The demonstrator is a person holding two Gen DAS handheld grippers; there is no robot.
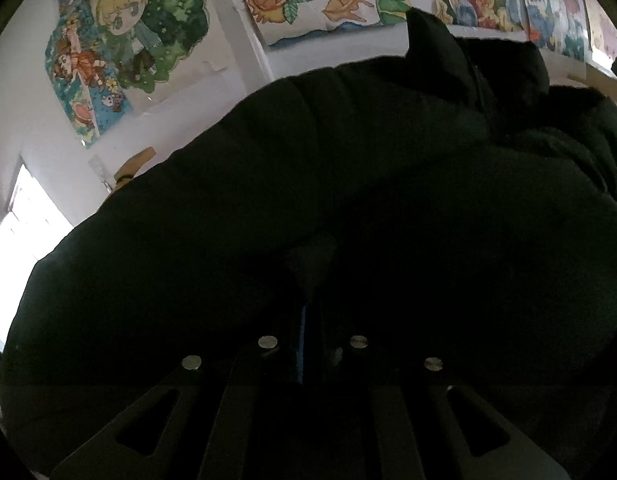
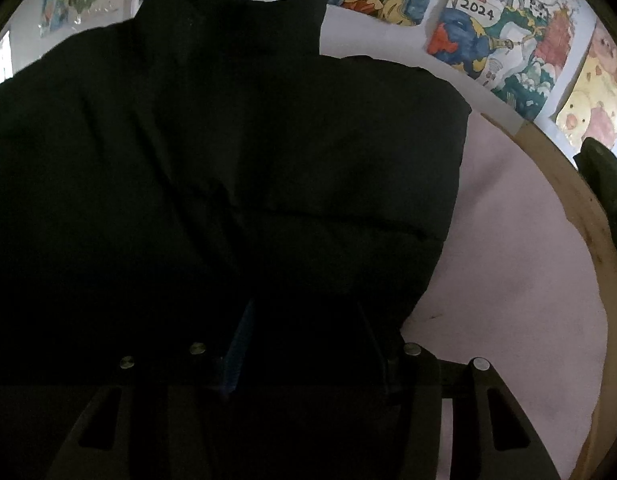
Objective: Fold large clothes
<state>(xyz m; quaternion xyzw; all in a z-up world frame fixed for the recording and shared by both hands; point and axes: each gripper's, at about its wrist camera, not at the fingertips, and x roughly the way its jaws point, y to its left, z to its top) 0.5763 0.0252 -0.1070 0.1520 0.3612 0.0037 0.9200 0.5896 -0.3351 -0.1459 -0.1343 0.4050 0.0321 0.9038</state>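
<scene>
Left hand-held gripper [image 1: 308, 280] is clenched, its two fingers drawn together with a pinch of the black padded jacket [image 1: 348, 184] caught between their tips, as far as the dark picture lets one see. Beyond that pinch the jacket bulges in soft quilted folds and fills most of the left wrist view. Right hand-held gripper [image 2: 304, 316] stands with its fingers part-way apart; jacket cloth lies in the gap between them, but the picture is too dark there to tell whether the pads press on it. Seen from the right wrist, the jacket [image 2: 212, 168] lies spread on a pale pink worktop [image 2: 516, 280], its right edge ending well short of the worktop's curved wooden rim [image 2: 588, 216], with bare pink surface between them. A raised dark part of the jacket stands up at its far side, against the white wall [image 1: 36, 92]. Above and behind the jacket, that wall carries a row of bright painted posters [image 1: 120, 40], one of them marked 2024 [image 2: 474, 10]. Left of the jacket, in the left wrist view, a bright window [image 1: 24, 224] shows.
</scene>
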